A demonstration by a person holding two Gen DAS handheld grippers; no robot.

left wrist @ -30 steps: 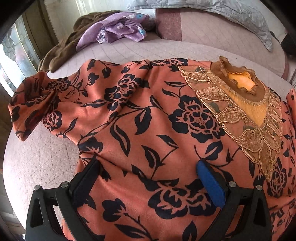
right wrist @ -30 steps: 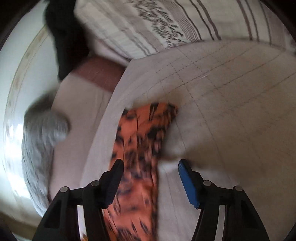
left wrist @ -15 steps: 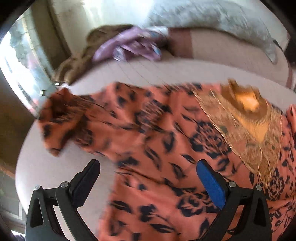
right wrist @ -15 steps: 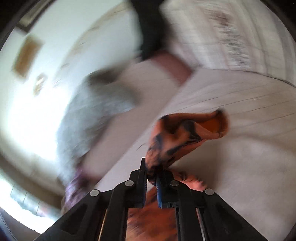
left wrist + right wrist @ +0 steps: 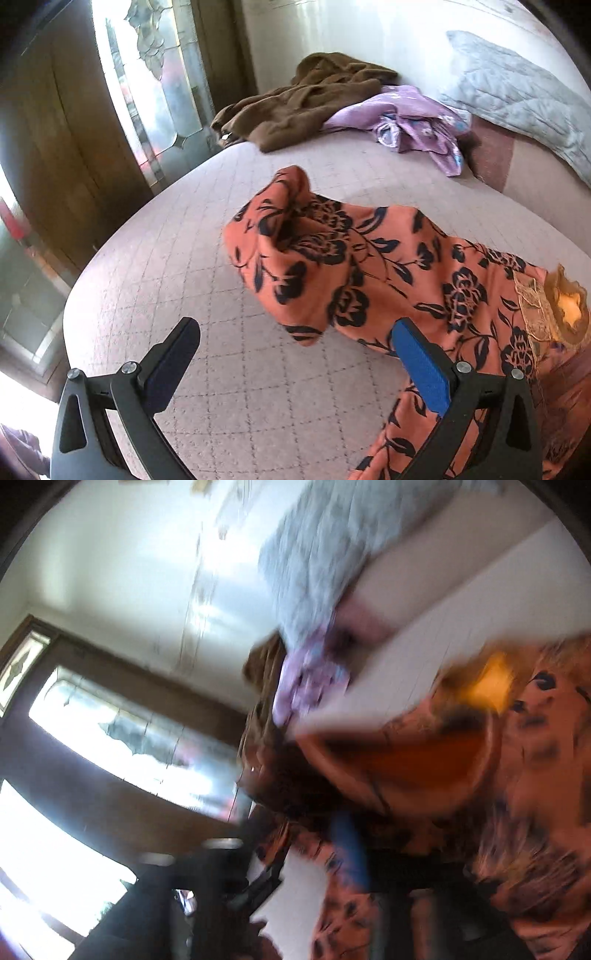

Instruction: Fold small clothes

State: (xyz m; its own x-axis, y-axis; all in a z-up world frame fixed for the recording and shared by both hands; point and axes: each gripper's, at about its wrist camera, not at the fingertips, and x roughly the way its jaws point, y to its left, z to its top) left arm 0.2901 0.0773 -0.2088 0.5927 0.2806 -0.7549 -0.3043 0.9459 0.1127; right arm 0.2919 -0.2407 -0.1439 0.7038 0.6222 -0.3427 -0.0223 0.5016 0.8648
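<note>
An orange top with a black flower print [image 5: 369,273] lies on the quilted pink bed [image 5: 221,258], its left sleeve bunched toward the middle and its gold lace collar [image 5: 565,306] at the right edge. My left gripper [image 5: 295,354] is open and empty, above the bed just short of the sleeve. The right wrist view is badly blurred and tilted. My right gripper [image 5: 314,834] appears shut on a fold of the orange top [image 5: 424,760], which is lifted across the view.
A brown garment [image 5: 306,103] and a purple garment [image 5: 413,118] lie at the far side of the bed. A grey quilted pillow [image 5: 517,96] leans at the back right. A door with glass panes [image 5: 155,85] stands to the left beyond the bed edge.
My right gripper closed on the sleeve and swung it up and over toward the collar. My left gripper pulled back and turned left, off the top's body, now facing the left sleeve.
</note>
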